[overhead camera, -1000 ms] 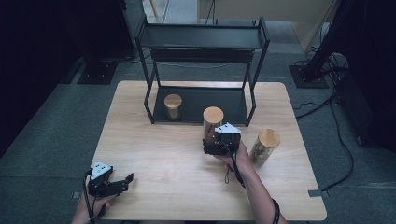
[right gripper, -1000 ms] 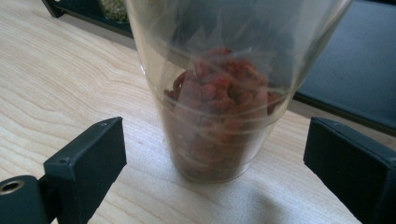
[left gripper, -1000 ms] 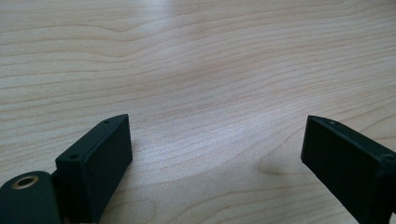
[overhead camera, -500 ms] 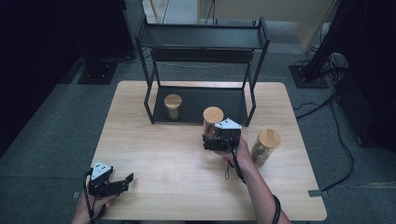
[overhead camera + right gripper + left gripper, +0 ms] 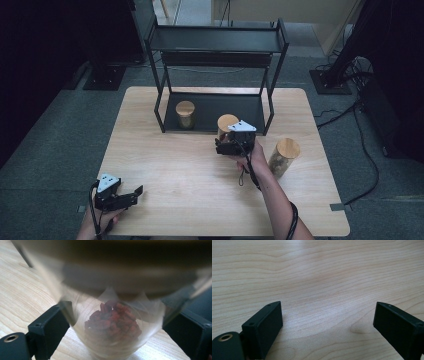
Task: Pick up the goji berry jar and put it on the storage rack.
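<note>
Wooden table (image 5: 200, 170) | right claw (image 5: 112, 322) closing around blurred jar (image 5: 112, 327) | left claw (image 5: 327, 320) open

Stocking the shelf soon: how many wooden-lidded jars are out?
3: one jar on the rack's bottom shelf, one between the right gripper's jaws, one on the table's right.

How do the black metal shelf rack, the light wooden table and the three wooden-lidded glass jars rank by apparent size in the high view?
1. Light wooden table.
2. Black metal shelf rack.
3. The jars look alike, so no ranking: the one lying tilted at right, the one at the right gripper, and the one under the rack, farther off.
</note>
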Demonstrator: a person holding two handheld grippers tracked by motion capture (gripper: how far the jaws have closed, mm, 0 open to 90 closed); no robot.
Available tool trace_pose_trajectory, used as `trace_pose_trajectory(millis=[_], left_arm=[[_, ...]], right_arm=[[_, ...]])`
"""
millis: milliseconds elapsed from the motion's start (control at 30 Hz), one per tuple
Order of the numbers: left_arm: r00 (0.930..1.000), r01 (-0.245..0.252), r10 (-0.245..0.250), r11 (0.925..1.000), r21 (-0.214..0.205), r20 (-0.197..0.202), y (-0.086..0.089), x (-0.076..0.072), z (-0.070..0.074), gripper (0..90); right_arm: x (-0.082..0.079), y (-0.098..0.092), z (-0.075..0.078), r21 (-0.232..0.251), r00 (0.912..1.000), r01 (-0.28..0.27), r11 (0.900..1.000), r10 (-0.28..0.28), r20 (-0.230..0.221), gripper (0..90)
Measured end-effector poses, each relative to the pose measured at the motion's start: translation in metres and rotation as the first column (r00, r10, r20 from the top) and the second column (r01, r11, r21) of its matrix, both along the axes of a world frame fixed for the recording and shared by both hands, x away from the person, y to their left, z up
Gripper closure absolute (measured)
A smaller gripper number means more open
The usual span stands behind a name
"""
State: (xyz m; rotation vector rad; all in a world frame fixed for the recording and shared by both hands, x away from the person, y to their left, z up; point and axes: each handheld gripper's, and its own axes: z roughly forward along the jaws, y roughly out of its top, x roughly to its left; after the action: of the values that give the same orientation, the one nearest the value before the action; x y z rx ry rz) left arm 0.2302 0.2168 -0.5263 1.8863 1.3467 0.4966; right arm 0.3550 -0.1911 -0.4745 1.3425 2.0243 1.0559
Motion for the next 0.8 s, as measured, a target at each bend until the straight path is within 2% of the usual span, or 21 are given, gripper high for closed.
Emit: trace_pose_trajectory(millis=[267,467,800], left_arm=[[1.0000,0.000,0.000,1.0000,-0.001,0.000,0.000,0.000,0.000,9.0],[1.0000,0.000,0.000,1.0000,-0.001,0.000,0.000,0.000,0.000,9.1],[1.0000,0.001,-0.001,1.0000,0.000,0.000,0.000,0.000,0.000,9.1]], right_arm=[[0.005,0.000,0.006,0.001,1.0000,-0.002,1.0000,0.002,0.002,14.5],[0.004,0.004,0.009,-0.006,0.9998,-0.021,0.9998,0.021,0.002,23.9],[0.008,0.006,0.012,-0.019,0.9997,-0.018,0.9996,0.018,-0.016,24.6]])
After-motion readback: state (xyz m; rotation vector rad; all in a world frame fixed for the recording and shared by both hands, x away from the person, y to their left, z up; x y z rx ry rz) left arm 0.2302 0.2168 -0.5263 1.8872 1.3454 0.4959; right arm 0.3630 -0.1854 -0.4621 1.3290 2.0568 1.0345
